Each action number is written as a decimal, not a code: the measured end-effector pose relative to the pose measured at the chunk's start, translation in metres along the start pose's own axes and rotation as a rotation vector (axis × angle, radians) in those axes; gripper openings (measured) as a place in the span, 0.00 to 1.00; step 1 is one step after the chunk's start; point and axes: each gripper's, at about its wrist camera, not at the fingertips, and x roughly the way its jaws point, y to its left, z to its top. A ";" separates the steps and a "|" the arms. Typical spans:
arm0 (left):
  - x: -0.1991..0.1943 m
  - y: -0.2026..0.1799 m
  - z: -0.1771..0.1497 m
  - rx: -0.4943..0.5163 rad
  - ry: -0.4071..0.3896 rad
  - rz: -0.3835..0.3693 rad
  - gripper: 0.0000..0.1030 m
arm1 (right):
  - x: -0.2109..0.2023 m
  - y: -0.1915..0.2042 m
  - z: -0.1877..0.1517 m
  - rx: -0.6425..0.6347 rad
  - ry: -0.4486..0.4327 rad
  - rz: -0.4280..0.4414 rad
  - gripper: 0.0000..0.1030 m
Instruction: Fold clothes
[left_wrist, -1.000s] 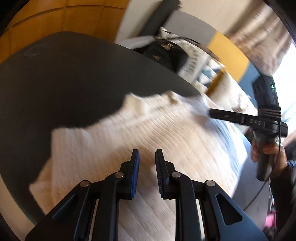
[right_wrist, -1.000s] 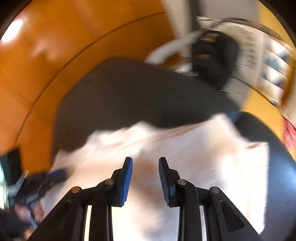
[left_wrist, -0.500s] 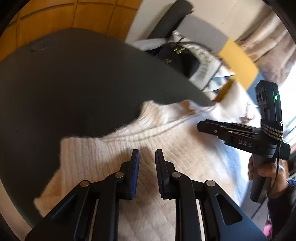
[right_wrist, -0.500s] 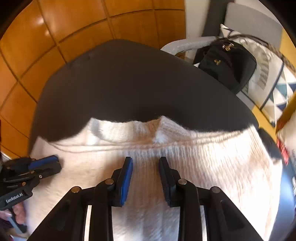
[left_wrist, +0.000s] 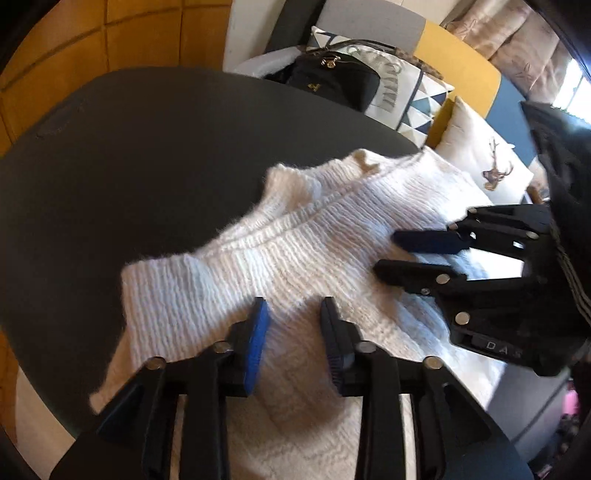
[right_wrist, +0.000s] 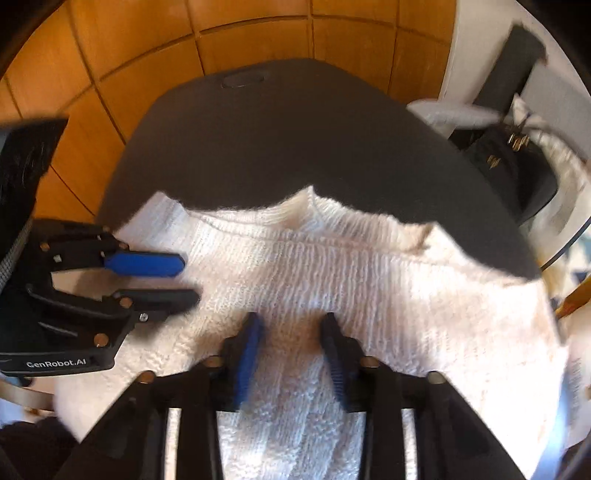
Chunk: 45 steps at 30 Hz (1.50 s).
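A cream knitted sweater (left_wrist: 314, 251) lies spread on a round dark table (left_wrist: 129, 166), its neckline toward the far edge. My left gripper (left_wrist: 293, 314) is open and empty, just over the sweater's left part. My right gripper (right_wrist: 290, 325) is open and empty over the sweater (right_wrist: 351, 273) below the collar. The right gripper also shows in the left wrist view (left_wrist: 388, 254), lying low over the knit. The left gripper also shows in the right wrist view (right_wrist: 188, 280) at the sweater's left edge.
The table (right_wrist: 295, 147) stands on an orange tiled floor (right_wrist: 147, 55). Behind it is a chair with a black bag (left_wrist: 332, 81) and patterned cushions (left_wrist: 421, 99). A cream pillow with a deer print (left_wrist: 487, 166) lies at the right.
Both grippers have come closer to each other and lower over the sweater. Their jaws have widened a little. The sweater has settled flat on the table.
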 end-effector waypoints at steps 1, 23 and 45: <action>0.000 -0.001 -0.001 -0.006 -0.011 0.009 0.07 | -0.001 0.000 -0.001 0.008 -0.010 -0.006 0.10; -0.022 0.031 -0.009 -0.085 -0.037 0.017 0.23 | -0.040 -0.012 -0.014 0.179 -0.074 0.074 0.20; -0.048 0.026 -0.085 -0.165 -0.066 0.040 0.27 | -0.048 -0.009 -0.120 0.380 -0.167 -0.150 0.47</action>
